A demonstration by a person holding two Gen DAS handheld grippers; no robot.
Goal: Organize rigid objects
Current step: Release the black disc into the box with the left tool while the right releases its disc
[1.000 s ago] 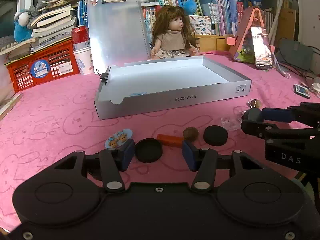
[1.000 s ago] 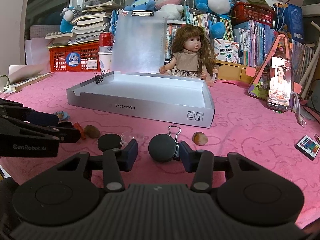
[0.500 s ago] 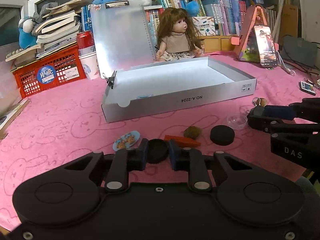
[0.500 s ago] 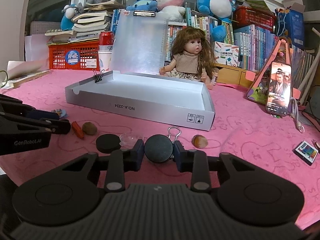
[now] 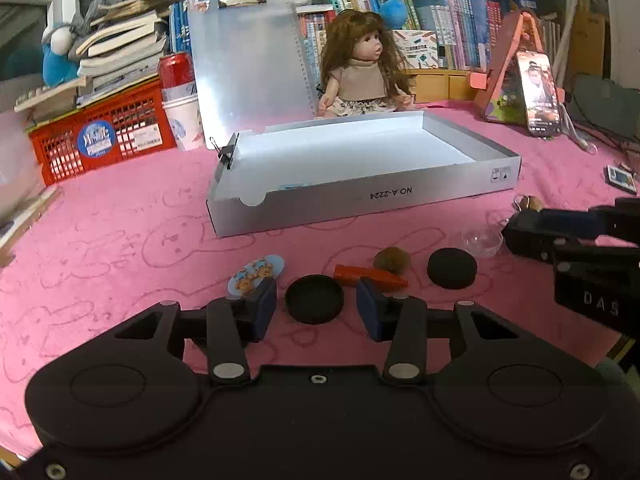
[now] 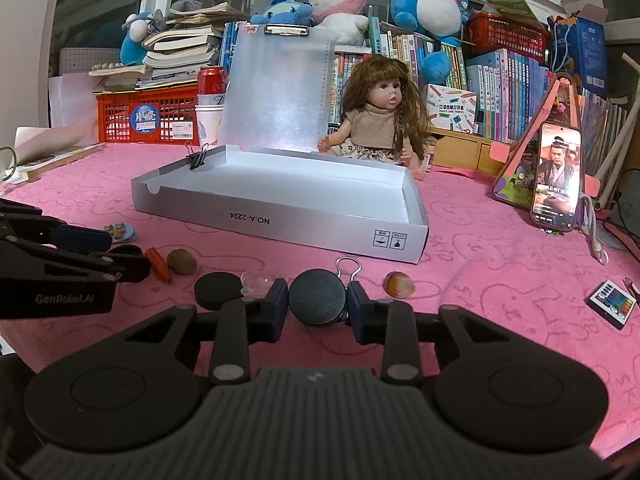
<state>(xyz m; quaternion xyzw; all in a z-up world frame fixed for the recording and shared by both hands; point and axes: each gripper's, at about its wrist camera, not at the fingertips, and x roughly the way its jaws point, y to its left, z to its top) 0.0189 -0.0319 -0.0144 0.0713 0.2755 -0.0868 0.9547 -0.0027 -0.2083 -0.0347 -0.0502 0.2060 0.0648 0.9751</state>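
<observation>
Right now my left gripper (image 5: 316, 306) is opening, its blue pads apart from the round black plastic lid (image 5: 315, 298) that lies on the pink cloth (image 5: 120, 240) between them. My right gripper (image 6: 317, 305) is clamped on the flat black rubber disc (image 6: 317, 297), pads pressing both edges, presumably so I can lift it. From there, the open grey cardboard tray (image 6: 280, 222), the likely destination, sits at twelve o'clock.

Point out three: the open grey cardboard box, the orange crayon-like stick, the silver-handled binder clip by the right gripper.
grey cardboard box (image 6: 280, 224): right wrist view, front wall.
orange stick (image 5: 370, 276): left wrist view, mid-length.
binder clip (image 6: 349, 266): right wrist view, wire handle loop.
</observation>
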